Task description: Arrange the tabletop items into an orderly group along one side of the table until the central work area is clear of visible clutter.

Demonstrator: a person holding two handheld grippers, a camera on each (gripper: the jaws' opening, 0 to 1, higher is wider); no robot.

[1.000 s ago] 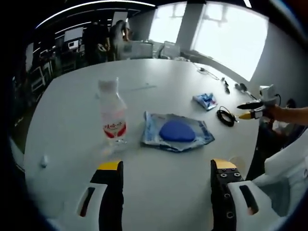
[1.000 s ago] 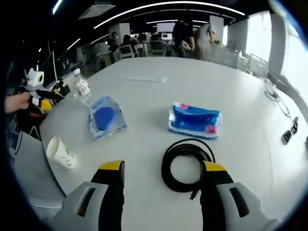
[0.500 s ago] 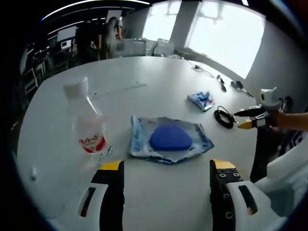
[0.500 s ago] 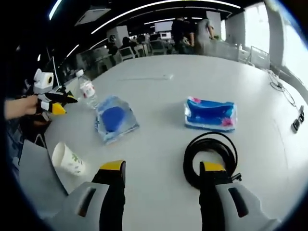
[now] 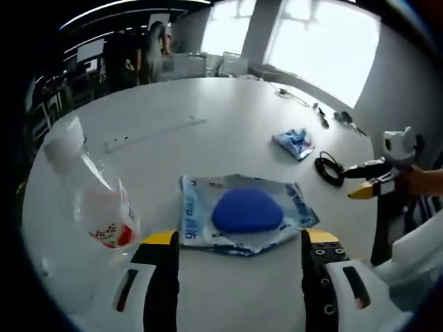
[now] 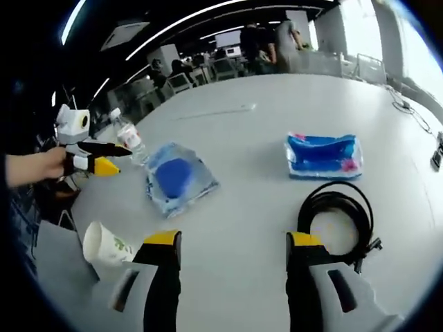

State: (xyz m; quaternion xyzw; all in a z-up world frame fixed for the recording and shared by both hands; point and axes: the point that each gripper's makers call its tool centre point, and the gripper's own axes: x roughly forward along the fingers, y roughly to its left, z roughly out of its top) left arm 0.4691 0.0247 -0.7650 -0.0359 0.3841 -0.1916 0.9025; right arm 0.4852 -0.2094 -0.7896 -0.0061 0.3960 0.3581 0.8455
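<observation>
The left gripper [image 5: 237, 243] hangs low over the near edge of the white table [image 5: 173, 117], its jaws spread wide with nothing between them. Just beyond its tips lies a clear packet with a blue pad inside [image 5: 246, 213], flat on the tabletop. A water bottle [image 5: 97, 200] with a red label stands tilted in this view, just beside the packet. Farther off sit a small blue pouch [image 5: 293, 142] and a coiled black cable [image 5: 329, 167].

The right gripper [image 6: 232, 243] is also held wide open and empty, over bare table. The cable [image 6: 339, 220] lies just beside its right jaw, touching it or not I cannot tell. The pouch [image 6: 323, 155] rests beyond the cable, and the packet [image 6: 177, 178] sits well apart from both. A paper cup [image 6: 106, 245] lies on its side at the table's edge.
</observation>
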